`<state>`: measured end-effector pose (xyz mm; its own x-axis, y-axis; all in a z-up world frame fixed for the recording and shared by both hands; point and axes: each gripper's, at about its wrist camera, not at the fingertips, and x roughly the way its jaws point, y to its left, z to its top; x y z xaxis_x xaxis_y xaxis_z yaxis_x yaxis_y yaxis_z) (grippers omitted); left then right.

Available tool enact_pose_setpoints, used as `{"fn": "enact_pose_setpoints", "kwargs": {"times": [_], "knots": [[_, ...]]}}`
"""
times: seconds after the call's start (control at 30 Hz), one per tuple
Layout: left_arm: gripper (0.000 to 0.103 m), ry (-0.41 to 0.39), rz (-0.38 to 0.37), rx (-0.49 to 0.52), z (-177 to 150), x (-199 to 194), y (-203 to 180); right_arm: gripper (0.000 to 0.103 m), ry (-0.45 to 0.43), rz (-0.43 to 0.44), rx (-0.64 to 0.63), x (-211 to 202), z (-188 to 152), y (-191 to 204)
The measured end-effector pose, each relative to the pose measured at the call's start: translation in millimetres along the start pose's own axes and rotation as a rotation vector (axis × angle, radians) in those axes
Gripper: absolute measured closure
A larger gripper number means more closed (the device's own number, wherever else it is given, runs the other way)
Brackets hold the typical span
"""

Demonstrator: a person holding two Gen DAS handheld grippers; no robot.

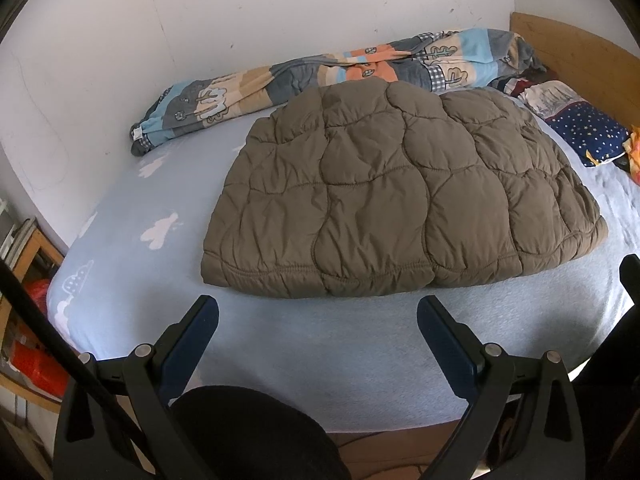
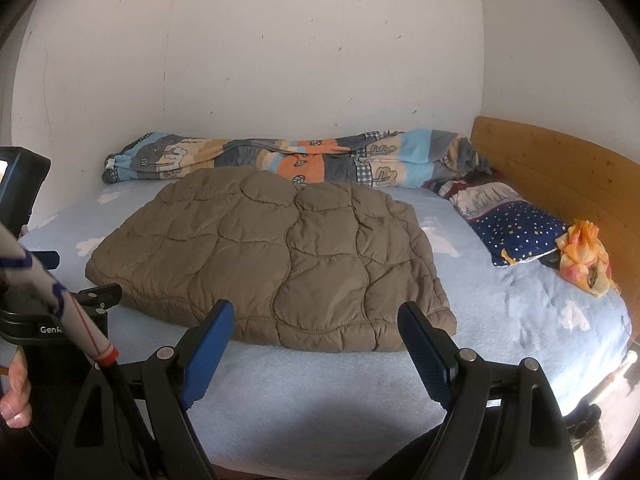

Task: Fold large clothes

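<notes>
A brown quilted puffer jacket (image 1: 396, 196) lies folded into a flat bundle on the light blue bed sheet (image 1: 320, 360); it also shows in the right wrist view (image 2: 280, 260). My left gripper (image 1: 318, 312) is open and empty, held above the sheet just short of the jacket's near hem. My right gripper (image 2: 316, 316) is open and empty, its fingertips level with the jacket's near edge. The left gripper's body (image 2: 24, 240) shows at the left edge of the right wrist view.
A rolled patterned duvet (image 1: 320, 76) lies along the white wall behind the jacket. A star-print pillow (image 2: 516, 228) and an orange cloth (image 2: 584, 256) lie by the wooden headboard (image 2: 560, 172) at right. Shelves with red items (image 1: 36, 320) stand left of the bed.
</notes>
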<state>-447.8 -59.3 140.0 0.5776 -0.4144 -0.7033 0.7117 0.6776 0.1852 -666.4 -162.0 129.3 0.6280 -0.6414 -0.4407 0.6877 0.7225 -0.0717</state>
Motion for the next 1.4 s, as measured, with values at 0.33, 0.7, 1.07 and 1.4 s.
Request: {"fn": "enact_pose_setpoints", "kwargs": {"times": [0.33, 0.7, 1.07, 1.4], "knots": [[0.004, 0.002, 0.001, 0.000, 0, 0, -1, 0.016, 0.003, 0.000, -0.001, 1, -1, -1], [0.004, 0.002, 0.002, 0.002, -1, 0, 0, 0.016, 0.007, 0.000, -0.001, 1, -4, -6], [0.004, 0.003, 0.005, 0.004, -2, 1, 1, 0.016, 0.009, 0.000, -0.004, 0, -4, -8], [0.004, 0.006, 0.009, 0.012, -3, 2, 1, 0.016, 0.008, 0.004, -0.002, 1, -5, -11]]}}
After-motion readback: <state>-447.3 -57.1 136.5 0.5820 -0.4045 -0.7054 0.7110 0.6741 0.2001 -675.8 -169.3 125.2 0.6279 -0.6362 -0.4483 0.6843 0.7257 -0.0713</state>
